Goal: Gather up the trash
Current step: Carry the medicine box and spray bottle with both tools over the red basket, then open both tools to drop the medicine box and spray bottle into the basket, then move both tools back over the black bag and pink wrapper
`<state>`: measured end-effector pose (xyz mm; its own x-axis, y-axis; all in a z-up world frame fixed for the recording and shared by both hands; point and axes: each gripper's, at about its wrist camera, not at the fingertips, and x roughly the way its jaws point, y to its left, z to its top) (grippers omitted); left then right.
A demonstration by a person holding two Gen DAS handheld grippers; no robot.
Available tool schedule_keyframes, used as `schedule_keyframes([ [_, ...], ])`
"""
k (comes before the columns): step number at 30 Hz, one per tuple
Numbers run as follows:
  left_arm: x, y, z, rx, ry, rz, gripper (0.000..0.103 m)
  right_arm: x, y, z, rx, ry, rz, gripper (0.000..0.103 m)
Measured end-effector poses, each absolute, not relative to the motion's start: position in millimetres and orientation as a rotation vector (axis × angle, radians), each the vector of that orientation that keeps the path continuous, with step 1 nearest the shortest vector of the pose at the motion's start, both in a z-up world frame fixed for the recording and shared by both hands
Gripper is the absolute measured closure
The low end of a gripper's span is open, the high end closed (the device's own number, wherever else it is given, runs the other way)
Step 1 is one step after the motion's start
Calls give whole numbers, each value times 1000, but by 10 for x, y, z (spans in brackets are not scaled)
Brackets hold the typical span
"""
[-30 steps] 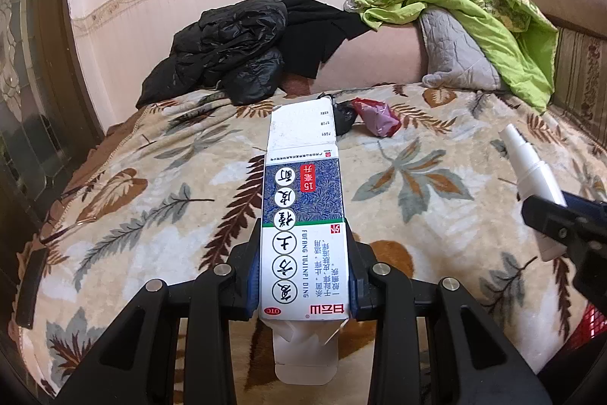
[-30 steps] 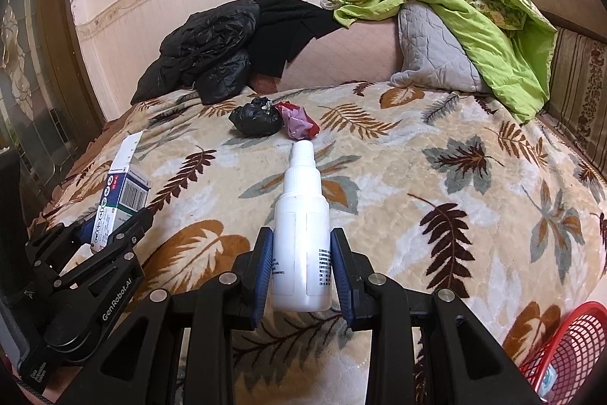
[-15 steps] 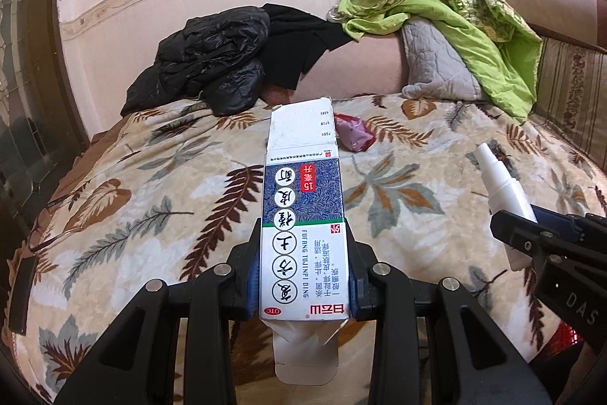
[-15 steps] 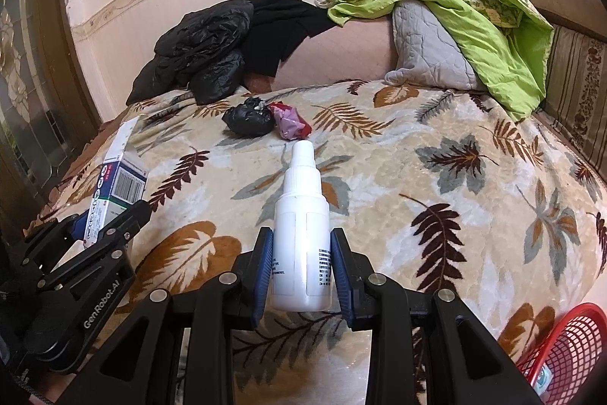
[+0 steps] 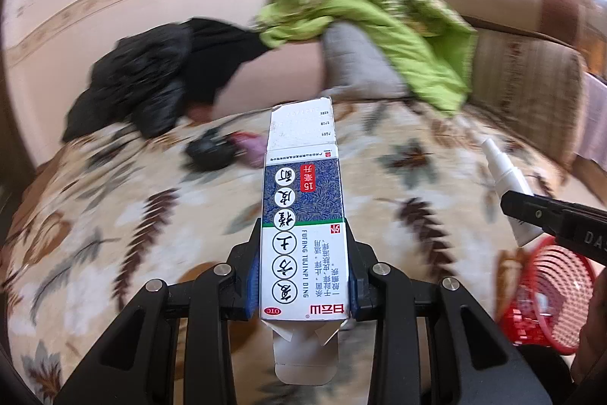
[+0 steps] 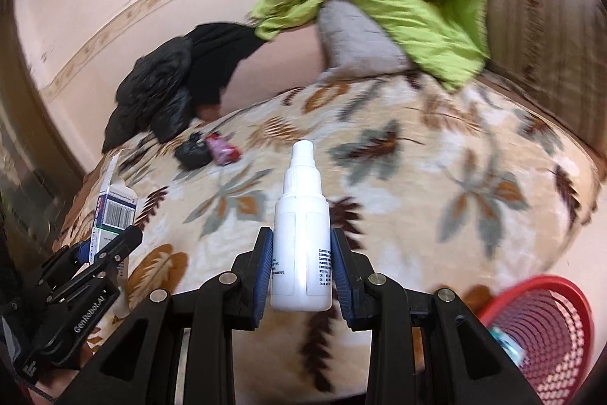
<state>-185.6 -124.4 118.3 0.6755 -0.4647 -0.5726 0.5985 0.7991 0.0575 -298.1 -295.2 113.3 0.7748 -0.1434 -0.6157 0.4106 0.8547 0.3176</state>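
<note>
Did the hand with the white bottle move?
Yes. The right gripper holding the white bottle swung toward the red basket, now bigger in its view.

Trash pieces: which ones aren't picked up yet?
The black crumpled bag and the pink wrapper beside it lie on the blanket. The medicine box and white spray bottle are clamped in jaws.

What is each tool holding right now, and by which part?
The left tool clamps the medicine box by the side faces of its lower half. The right tool clamps the white spray bottle by its lower body sides.
</note>
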Motion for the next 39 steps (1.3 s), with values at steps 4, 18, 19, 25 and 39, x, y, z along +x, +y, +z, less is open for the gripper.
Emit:
schedule_keyframes([
  [4, -2114, -1654, 1274, 278, 597, -803, 70, -3463, -3263, 1137, 521, 605, -396, 71],
  [18, -3049, -2920, 979, 412, 867, -1345, 70, -4797, -4034, 623, 748, 677, -649, 71],
  [19, -3096, -2987, 939, 425, 892, -1364, 70, -4834, -4069, 568, 771, 681, -652, 70],
  [25, -3266, -3243, 797, 479, 941, -1372, 58, -4927, -4152, 481, 808, 679, -673, 68],
  [39, -2698, -2237, 1256, 419, 601, -773, 30, -4135, -3560, 981, 551, 655, -517, 48],
])
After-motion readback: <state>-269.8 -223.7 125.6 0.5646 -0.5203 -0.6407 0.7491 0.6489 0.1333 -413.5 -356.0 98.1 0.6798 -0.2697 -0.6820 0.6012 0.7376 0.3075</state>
